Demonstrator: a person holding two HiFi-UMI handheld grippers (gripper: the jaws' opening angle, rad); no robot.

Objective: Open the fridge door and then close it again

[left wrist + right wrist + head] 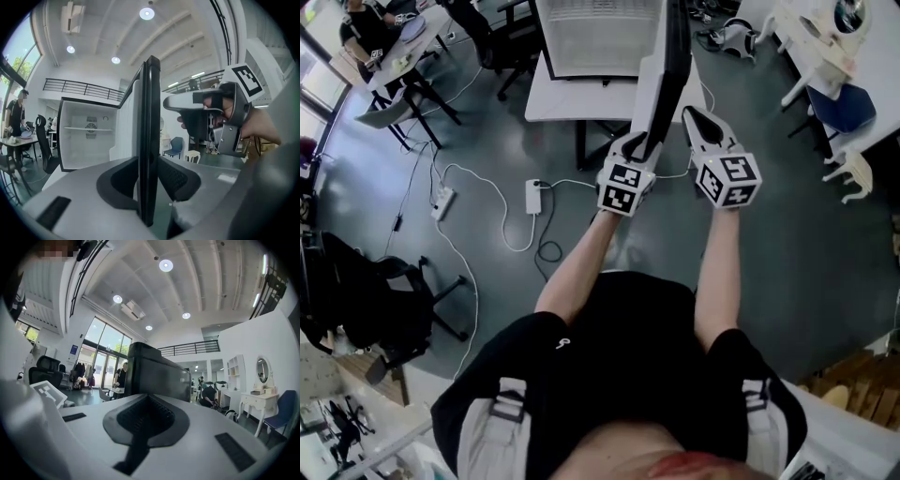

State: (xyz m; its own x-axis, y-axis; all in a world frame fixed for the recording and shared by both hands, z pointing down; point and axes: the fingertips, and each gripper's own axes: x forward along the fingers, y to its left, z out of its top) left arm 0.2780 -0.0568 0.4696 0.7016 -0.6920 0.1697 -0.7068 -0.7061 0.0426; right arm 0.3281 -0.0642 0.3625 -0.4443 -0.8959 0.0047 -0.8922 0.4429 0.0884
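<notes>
The left gripper (149, 161) is closed onto the free edge of the fridge door (149, 103). The dark edge is seen upright between the jaws, with a pad lying against each face and no gap showing. The right gripper (146, 404) is held with its jaws together and nothing between them. In the head view it is found just right of the door, apart from it.

The door is swung wide open and is turned edge-on toward the person. The fridge (86, 136) is seen left of it in the left gripper view, its white inside exposed and one shelf (89, 128) set across it. The fridge is placed on a white table (553, 98). A black box-like face (157, 373) is seen directly ahead of the right gripper; whether it is door or cabinet cannot be told.

Only the right gripper is found close to the door's outer face. On the grey floor (787, 244), a white power strip (533, 196) and a looping white cable (499, 202) are laid left of the arms. A black office chair (384, 300) is seen farther left, and a blue chair (844, 108) to the right. A person (16, 112) is seen at a desk at the far left, and a white dressing table (260, 401) is seen at the right.

The only print made out is the black-and-white square patterns on the left marker cube (626, 187) and the right marker cube (728, 180). A blue sign (74, 349) beside the glass doors is too small to be read.
</notes>
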